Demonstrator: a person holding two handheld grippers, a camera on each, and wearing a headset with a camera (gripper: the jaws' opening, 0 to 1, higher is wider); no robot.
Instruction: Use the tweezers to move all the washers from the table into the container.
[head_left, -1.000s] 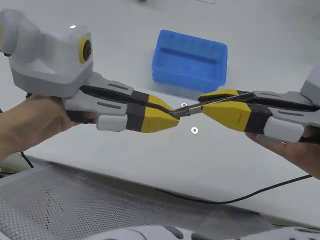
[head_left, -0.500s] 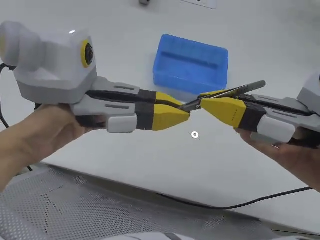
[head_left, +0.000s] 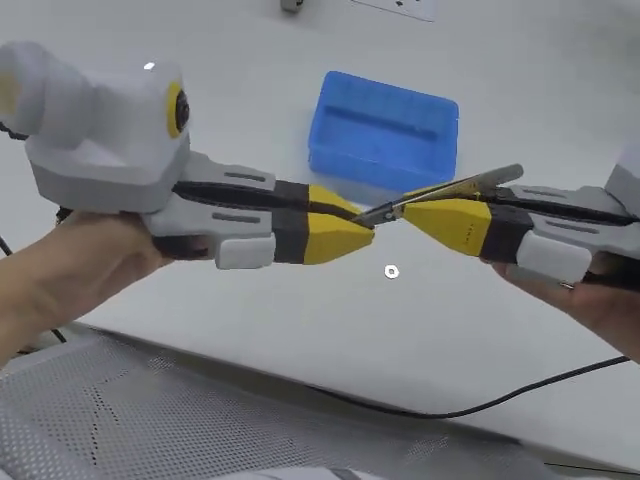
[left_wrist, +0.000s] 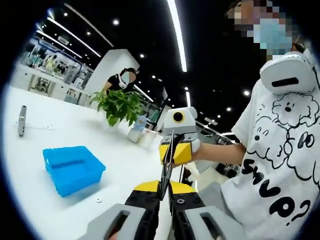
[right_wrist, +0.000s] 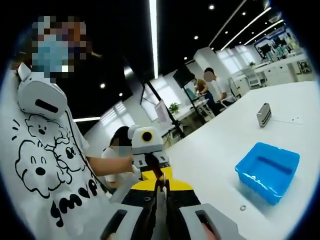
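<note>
1. Step in hand: regripping the tweezers. No pick-up has begun.

2. Fingers: in the head view my left gripper (head_left: 366, 228) and right gripper (head_left: 408, 213) meet tip to tip above the tabletop (head_left: 300, 320). The tweezers (head_left: 455, 188) run between them. Their point sits at my left fingers, and their back end sticks out toward 2 o'clock over my right gripper. In the left gripper view my left fingers are pressed together on the point. In the right gripper view my right fingers are pinched on the shank. Both grips look firm, though the contact itself is small in the frame.

3. Task items: one washer (head_left: 391, 271) lies flat on the tabletop at 6 o'clock from where the fingers meet, apart from everything. The blue container (head_left: 350, 160) stands at 12 o'clock from the washer, beyond the grippers. I cannot tell whether it holds any washers.

4. Next move, as I judge it: one gripper must let go so the other carries the tweezers alone, point free and aimed down. Then I lower toward 6 o'clock onto the washer. A flat, thin ring will need the tips set across its rim, or it will slide.
</note>
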